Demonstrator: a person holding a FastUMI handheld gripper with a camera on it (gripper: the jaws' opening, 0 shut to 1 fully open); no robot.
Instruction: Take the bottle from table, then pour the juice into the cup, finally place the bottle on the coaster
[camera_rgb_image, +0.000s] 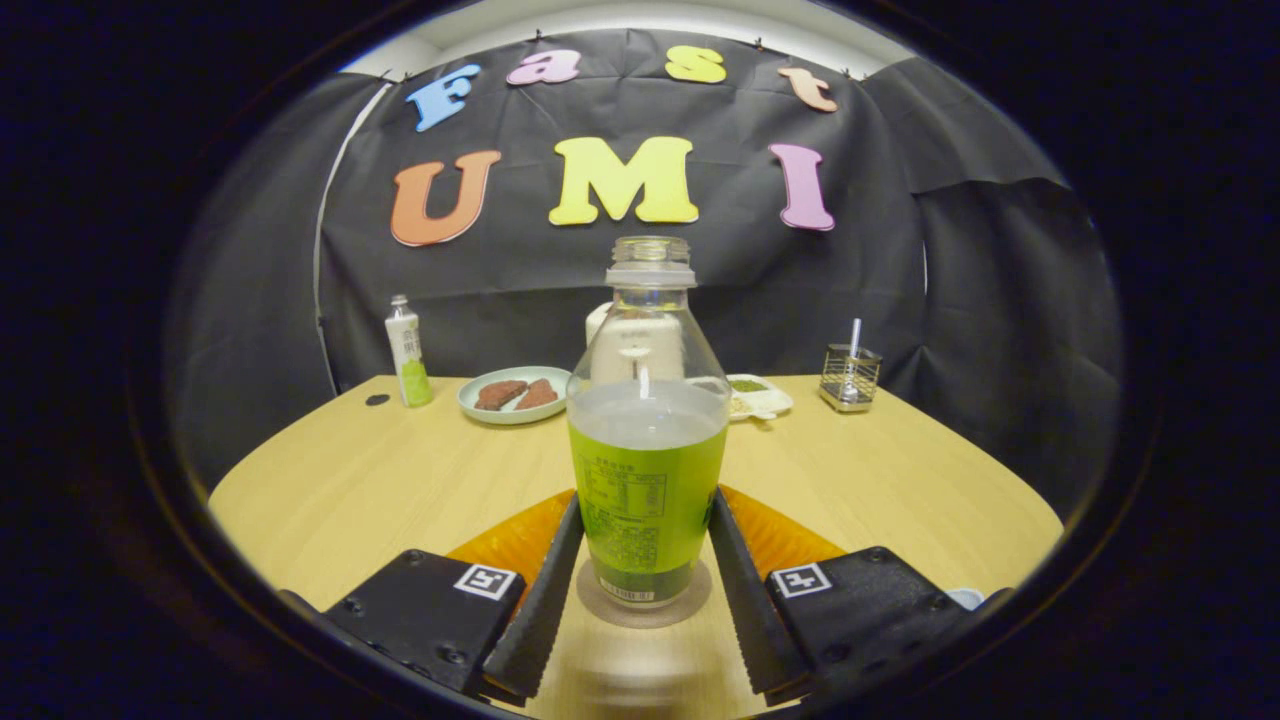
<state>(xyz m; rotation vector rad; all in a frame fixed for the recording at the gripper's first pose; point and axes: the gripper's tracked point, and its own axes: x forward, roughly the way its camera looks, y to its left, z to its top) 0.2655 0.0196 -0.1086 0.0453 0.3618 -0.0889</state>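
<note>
Gripper view: we see gripper (645, 520) fingers flanking bottle (648, 470), touching both sides, bottle upright on coaster (645, 608). Beyond: plate (515, 395), small bottle (408, 352), holder (850, 378), nothing blocking.

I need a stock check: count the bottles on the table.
2. The clear open-topped bottle of green juice stands on the round coaster between the gripper fingers; the small white-and-green capped bottle stands beyond, near the wall.

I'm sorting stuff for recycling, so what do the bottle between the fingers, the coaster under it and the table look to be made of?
Bottle: clear glossy plastic, probably; juice shows through. Coaster: thin matte disc, maybe cork or felt. Table: pale wood-grain, likely laminate. Gripper fingers flank the bottle.
</note>
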